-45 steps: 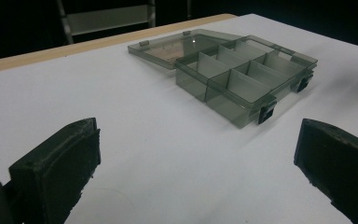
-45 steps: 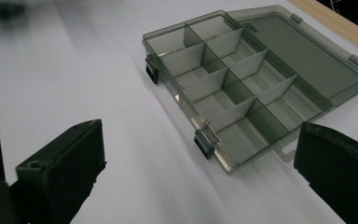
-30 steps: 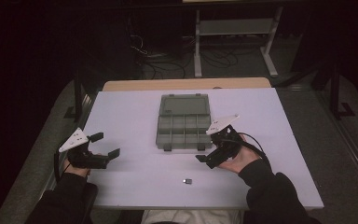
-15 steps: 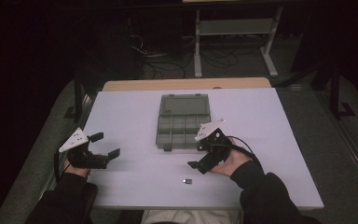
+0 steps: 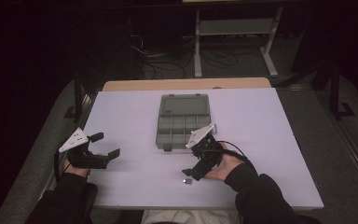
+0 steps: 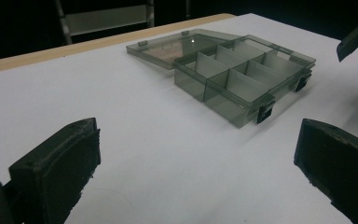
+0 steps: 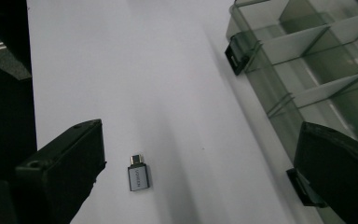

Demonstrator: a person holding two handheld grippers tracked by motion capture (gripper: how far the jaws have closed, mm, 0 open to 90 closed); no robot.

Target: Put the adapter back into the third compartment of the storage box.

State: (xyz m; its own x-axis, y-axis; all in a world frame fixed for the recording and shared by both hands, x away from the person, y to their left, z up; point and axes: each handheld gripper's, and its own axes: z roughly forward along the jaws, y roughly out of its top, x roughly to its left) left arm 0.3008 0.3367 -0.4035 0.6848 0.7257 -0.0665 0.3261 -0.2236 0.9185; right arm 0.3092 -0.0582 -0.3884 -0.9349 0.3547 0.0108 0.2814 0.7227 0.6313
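Two grippers: both held low over the near half of the white table, one in each hand, jaws spread on both.
Small adapter: a little grey metal plug piece lying flat on the table near its front edge; in the right gripper view it sits between the two black jaws, closer to the left-hand jaw, not touched by either.
Right gripper: tilted down toward the adapter, jaws wide apart and holding nothing, grey three-cornered plate on top, cable trailing back over the hand.
Left gripper: at the table's left edge, well apart from the adapter, jaws spread wide and empty, pointing toward the middle of the table.
Compartment box: smoky clear plastic organiser at the table's centre, beyond the right gripper, lid laid open flat on the far side, black latches on the near edge; the dividers show well in the left gripper view, and the compartments look empty.
Far side: a wooden strip along the table's back edge, then a dark floor with cables and a pale metal stand.
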